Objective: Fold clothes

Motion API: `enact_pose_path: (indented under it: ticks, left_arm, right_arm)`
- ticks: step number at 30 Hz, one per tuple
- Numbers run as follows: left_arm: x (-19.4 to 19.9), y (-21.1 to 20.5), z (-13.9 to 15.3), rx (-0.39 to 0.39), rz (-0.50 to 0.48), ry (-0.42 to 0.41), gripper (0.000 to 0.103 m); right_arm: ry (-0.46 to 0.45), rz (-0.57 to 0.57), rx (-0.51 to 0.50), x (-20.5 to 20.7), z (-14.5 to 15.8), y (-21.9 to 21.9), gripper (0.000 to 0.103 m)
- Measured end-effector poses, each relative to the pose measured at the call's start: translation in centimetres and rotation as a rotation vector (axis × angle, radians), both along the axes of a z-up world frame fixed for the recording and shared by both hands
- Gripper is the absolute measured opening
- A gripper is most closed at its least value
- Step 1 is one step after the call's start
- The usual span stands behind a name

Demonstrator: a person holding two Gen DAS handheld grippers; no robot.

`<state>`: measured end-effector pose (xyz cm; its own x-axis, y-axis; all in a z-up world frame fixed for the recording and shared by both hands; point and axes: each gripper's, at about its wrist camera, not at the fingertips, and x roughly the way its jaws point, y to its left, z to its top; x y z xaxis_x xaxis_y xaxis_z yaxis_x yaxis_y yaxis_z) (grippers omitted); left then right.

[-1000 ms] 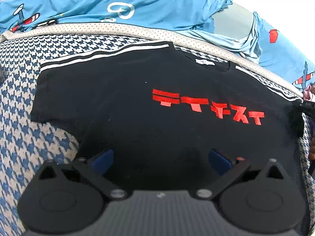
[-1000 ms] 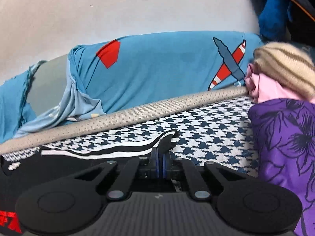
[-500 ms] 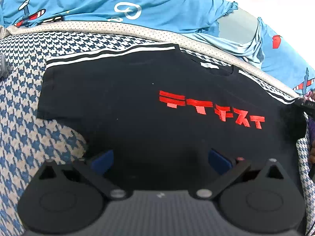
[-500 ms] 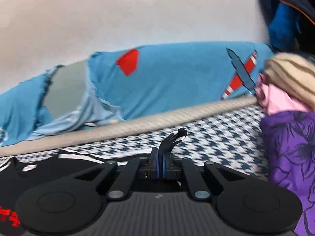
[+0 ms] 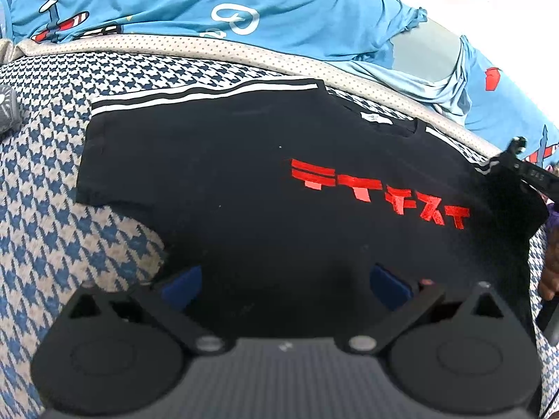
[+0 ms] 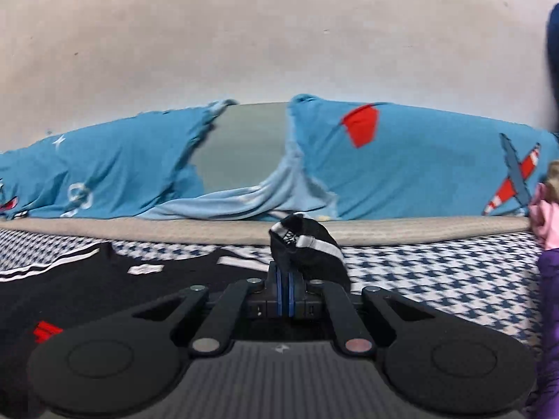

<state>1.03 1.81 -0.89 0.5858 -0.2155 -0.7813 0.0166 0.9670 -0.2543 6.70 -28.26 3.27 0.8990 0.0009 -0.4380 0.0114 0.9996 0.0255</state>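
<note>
A black T-shirt (image 5: 251, 188) with red lettering and white shoulder stripes lies face up on a houndstooth cover (image 5: 52, 209). My left gripper (image 5: 284, 281) hangs open above the shirt's lower middle, nothing between its blue pads. In the right wrist view my right gripper (image 6: 285, 291) is shut on the shirt's right sleeve (image 6: 307, 248), which is lifted and bunched above the jaws. The same right gripper (image 5: 524, 169) shows at the far right edge of the left wrist view, holding that sleeve up.
A blue airplane-print sheet (image 6: 419, 160) is bunched along the back against a pale wall (image 6: 279, 35). A beige dotted band (image 5: 209, 49) edges the cover. A purple floral garment (image 6: 550, 314) and pink cloth (image 6: 546, 216) sit at the right.
My right gripper has lifted the striped sleeve off the cover and swung left, bunching it. The left gripper has drawn back slightly, staying open.
</note>
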Motion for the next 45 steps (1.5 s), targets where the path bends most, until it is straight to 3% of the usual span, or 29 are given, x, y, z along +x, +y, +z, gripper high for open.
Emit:
enact_pose_path:
  ticks: [7, 10, 13, 23, 28, 35, 41, 45]
  left_arm:
    - [-0.2, 0.5, 0.0, -0.007, 0.004, 0.002, 0.103]
    - [-0.2, 0.7, 0.1, -0.008, 0.007, -0.002, 0.103]
    - [-0.3, 1.0, 0.2, -0.008, 0.017, -0.009, 0.103]
    - [-0.8, 1.4, 0.8, 0.003, 0.032, -0.039, 0.103]
    - [-0.9, 2.1, 1.1, 0.022, 0.063, -0.063, 0.103]
    - [-0.7, 3.4, 1.2, 0.021, 0.115, -0.064, 0.103]
    - [-0.5, 3.8, 1.1, 0.018, 0.139, -0.059, 0.103]
    - [-0.5, 3.8, 1.1, 0.018, 0.137, -0.056, 0.103]
  right_arm:
    - [0.064, 0.127, -0.003, 0.8, -1.6, 3.9, 0.006]
    - [0.131, 0.184, 0.014, 1.2, -2.6, 5.1, 0.011]
    - [0.110, 0.222, 0.052, 0.5, -1.8, 4.9, 0.019]
    - [0.042, 0.116, 0.103, -1.4, 1.9, -0.8, 0.021]
    - [0.114, 0.100, 0.066, -2.4, 0.6, -2.8, 0.021]
    - [0.189, 0.227, 0.003, -3.6, -1.5, -1.7, 0.021]
    - [0.285, 0.409, -0.076, -4.6, -2.9, 0.9, 0.021]
    - [0.278, 0.451, -0.105, -5.6, -2.7, 1.7, 0.021]
